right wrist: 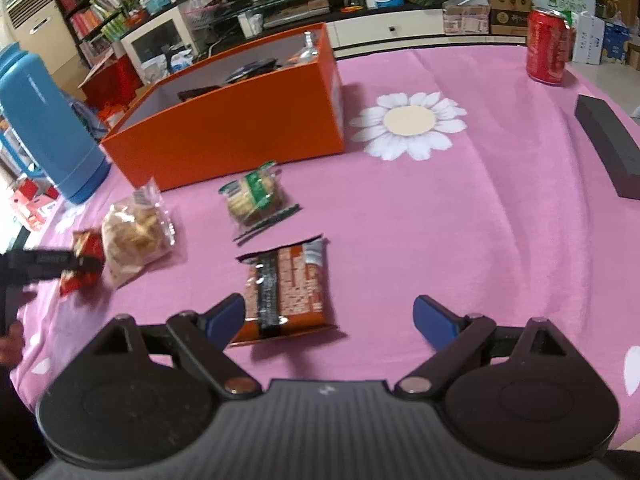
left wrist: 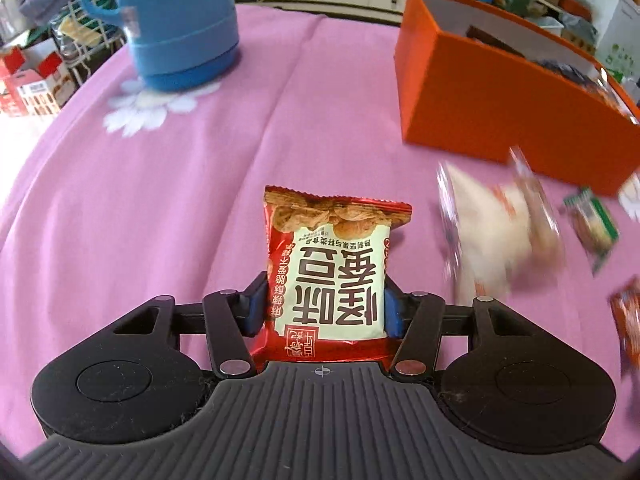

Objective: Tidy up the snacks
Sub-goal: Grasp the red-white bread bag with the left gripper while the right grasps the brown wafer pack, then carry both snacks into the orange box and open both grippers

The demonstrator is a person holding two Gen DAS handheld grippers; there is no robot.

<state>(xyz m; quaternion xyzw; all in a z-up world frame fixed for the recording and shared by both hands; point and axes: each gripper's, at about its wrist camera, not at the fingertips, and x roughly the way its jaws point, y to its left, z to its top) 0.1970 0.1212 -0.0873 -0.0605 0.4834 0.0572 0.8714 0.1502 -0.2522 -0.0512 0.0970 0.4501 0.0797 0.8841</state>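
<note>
A red and cream snack packet (left wrist: 332, 264) sits between the blue pads of my left gripper (left wrist: 325, 296), which press on its two sides. In the right wrist view the same packet (right wrist: 86, 258) shows at the far left, blurred, in that gripper. My right gripper (right wrist: 328, 312) stands open over an orange-brown packet (right wrist: 288, 288) lying flat on the pink cloth; its left finger (right wrist: 226, 318) is beside the packet's lower left corner. The orange box (right wrist: 240, 132) behind holds several snacks.
A clear bag of crackers (right wrist: 134, 236) and a green-labelled packet (right wrist: 256, 196) lie in front of the box. A blue thermos (right wrist: 44, 120) stands at the left, a red can (right wrist: 548, 52) at the far right, and a long black box (right wrist: 608, 144) near the right edge.
</note>
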